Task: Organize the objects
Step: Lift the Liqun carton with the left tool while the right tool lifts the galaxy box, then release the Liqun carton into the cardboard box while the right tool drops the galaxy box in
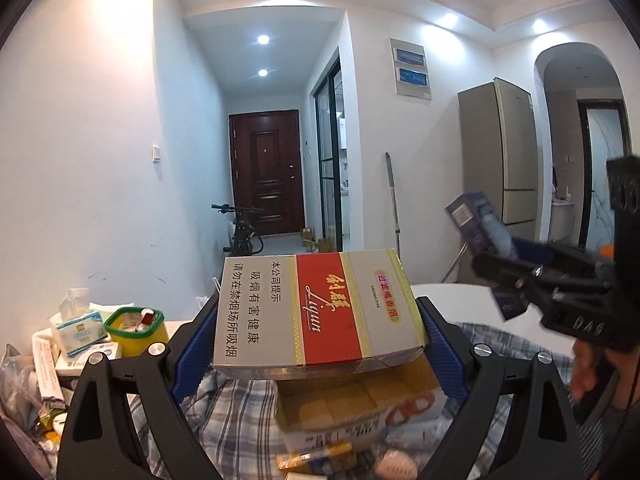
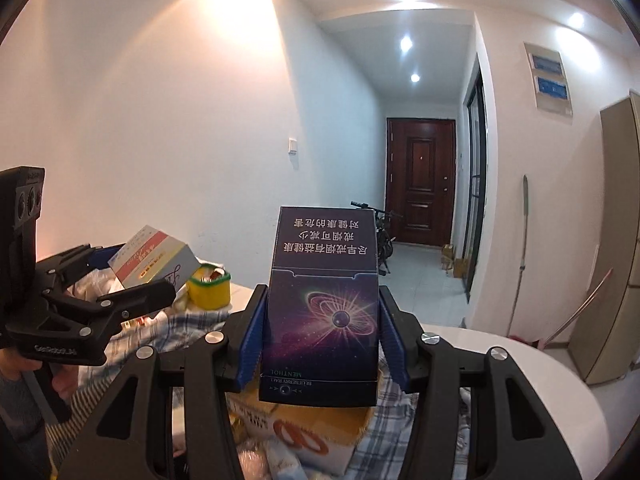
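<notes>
Your left hand-held gripper (image 1: 320, 336) pinches a red-and-silver cigarette carton (image 1: 316, 312) between its blue pads, flat face up, lifted clear of the heap below. Under it, in the left wrist view, lies a plaid cloth (image 1: 236, 404) carrying an open cardboard box (image 1: 352, 404) and loose packets, so the pile is far from sorted. At the left edge of the counter (image 1: 452, 300) sit a yellow tub with a green rim (image 1: 136, 330) and a tissue pack (image 1: 78, 326), crowded among more small boxes. At the right of this view your right hand-held gripper (image 1: 492, 256) holds a dark blue carton (image 1: 476, 232), also in the air.

From the right wrist view, that same gripper (image 2: 322, 332) is clamped on the dark blue carton (image 2: 324, 304) at its long sides, the carton standing on end and off the pile. The open cardboard box (image 2: 304, 432) and plaid cloth (image 2: 192, 332) show beneath it; the white counter (image 2: 500, 352) curves away bare toward its right edge. The left gripper (image 2: 116, 276) appears at the left with its carton (image 2: 156, 260) tilted, near the yellow tub (image 2: 210, 286).

My read: you have two cartons picked and neither placed. No sorted row or stack shows anywhere, so most of the organizing is left, and the bare right side of the counter looks like the natural spot to set them.
</notes>
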